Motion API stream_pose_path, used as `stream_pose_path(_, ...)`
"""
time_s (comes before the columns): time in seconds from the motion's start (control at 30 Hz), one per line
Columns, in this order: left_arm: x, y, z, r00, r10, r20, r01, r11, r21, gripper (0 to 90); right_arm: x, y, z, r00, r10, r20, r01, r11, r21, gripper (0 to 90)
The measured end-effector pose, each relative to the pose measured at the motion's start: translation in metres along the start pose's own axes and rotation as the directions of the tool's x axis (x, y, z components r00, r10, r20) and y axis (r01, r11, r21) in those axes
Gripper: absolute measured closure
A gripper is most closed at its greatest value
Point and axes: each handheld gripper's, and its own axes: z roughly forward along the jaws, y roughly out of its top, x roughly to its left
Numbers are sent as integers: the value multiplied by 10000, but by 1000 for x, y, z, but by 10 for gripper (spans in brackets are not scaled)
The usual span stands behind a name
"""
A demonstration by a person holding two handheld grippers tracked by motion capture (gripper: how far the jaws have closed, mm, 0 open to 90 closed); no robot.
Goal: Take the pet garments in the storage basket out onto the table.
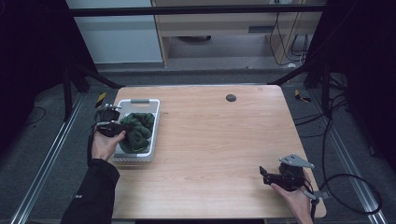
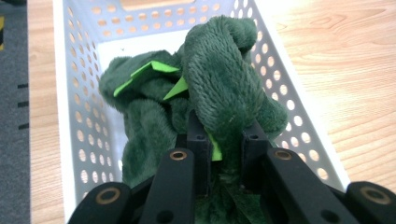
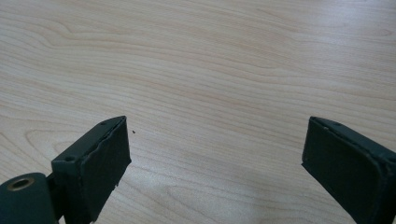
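While the left tongs point(image 2: 223, 140) pinch the green plush point(image 2: 205, 93) in the white basket point(image 1: 156, 122) at 9 o'clock, the right tongs point(image 3: 215, 158) gape empty over the counter point(image 1: 219, 140) at 4.

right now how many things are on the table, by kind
white perforated basket: 1
dark green plush cloth, lying in the basket: 1
hand-held gripper: 2, left closed on the cloth, right open over bare wood
small dark round spot on the tabletop: 1
total: 5
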Motion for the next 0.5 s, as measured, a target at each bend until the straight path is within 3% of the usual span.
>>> stream_pose_path(0.5,-7,6,-38,9976,674,167,-663,9960,-601,793,0,0,0,10000,-55,47,55,10000,-48,75)
